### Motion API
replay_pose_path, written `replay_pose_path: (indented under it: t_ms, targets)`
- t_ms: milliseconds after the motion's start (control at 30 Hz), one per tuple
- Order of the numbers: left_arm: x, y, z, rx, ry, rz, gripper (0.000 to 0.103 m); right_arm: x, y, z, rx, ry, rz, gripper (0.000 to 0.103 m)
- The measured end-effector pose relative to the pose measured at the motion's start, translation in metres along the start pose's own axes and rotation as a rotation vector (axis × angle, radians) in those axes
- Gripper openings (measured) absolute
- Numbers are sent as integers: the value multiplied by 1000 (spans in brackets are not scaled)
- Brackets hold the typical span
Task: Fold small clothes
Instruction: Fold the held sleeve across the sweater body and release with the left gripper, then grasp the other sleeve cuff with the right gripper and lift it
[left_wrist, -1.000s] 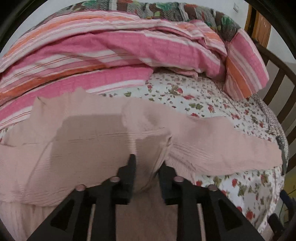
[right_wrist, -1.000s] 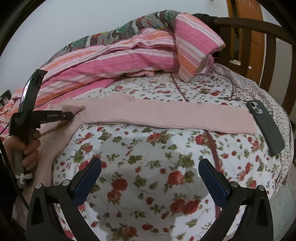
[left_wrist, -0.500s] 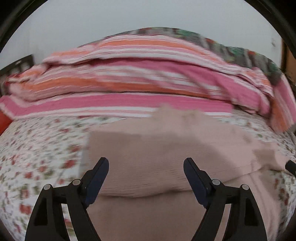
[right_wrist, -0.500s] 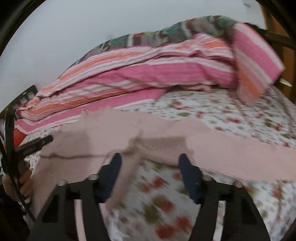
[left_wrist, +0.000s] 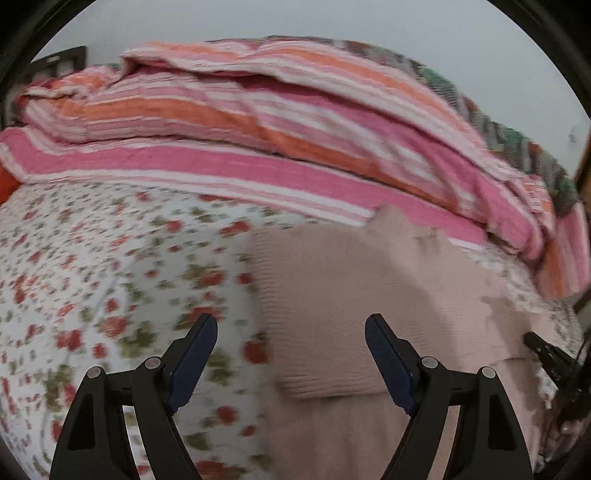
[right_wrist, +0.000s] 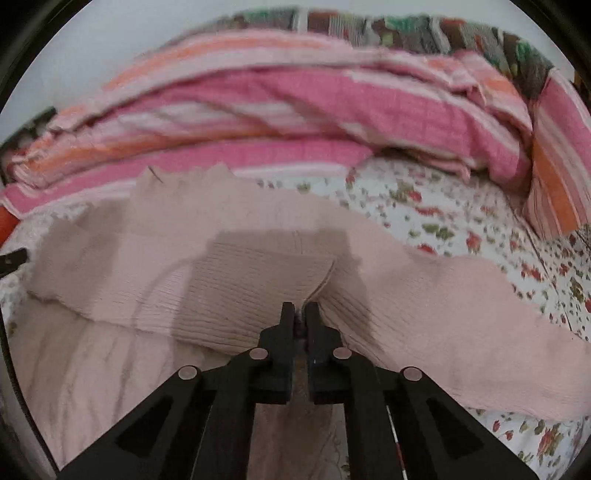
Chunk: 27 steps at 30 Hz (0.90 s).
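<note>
Folding is only getting started: I am pinching the pink knit garment (right_wrist: 258, 280) on the bed (right_wrist: 461, 221) with my right gripper (right_wrist: 299, 314), my left gripper (left_wrist: 291, 354) hanging wide open, one sleeve lying unfolded to the right.

— What sort of place is this?
— A home bedroom: a bed under a floral sheet (left_wrist: 110, 266), a striped pink-and-orange quilt (right_wrist: 295, 110) heaped along a plain wall (left_wrist: 332, 18).
</note>
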<state>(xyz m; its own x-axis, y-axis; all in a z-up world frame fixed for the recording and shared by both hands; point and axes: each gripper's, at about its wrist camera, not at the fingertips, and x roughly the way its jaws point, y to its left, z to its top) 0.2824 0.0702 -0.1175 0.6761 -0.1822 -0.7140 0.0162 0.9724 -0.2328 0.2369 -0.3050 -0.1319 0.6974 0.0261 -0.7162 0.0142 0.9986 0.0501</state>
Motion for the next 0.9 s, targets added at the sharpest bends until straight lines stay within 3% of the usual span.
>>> replay_pose_path:
  t_ms: [67,133,267,333,400,433,467,600,767,900]
  targets:
    - [-3,-13,-4,32,-17,-38,80,-1,-8,-1,34,-8,17,4]
    - [2,-28,-10,68,-24,-55,80,15,-7,-8,21,64,-21,4]
    - [27,-41,-27,88,32,-17,80,11,-4,-3,2,74,-29,6]
    - [37,-45,-37,120,20,24,80,3,-9,-4,-5,79,-14,13]
    - [39,-49,-39,145,19,48,82,-11,-18,-9,5,58,-8,38]
    - [40,-52,-39,154,18,57,82,-21,-27,-12,20,39,-17,46]
    - [41,-53,-40,160,21,63,84,-31,-36,-16,42,16,-24,55]
    - [44,-57,-41,185,21,98,86,-69,-91,-33,141,-39,-78,56]
    - [42,-56,-42,183,13,107,87,-114,-176,-74,261,-57,-231,58]
    - [42,-57,-43,189,14,114,88,-134,-236,-108,394,-48,-229,68]
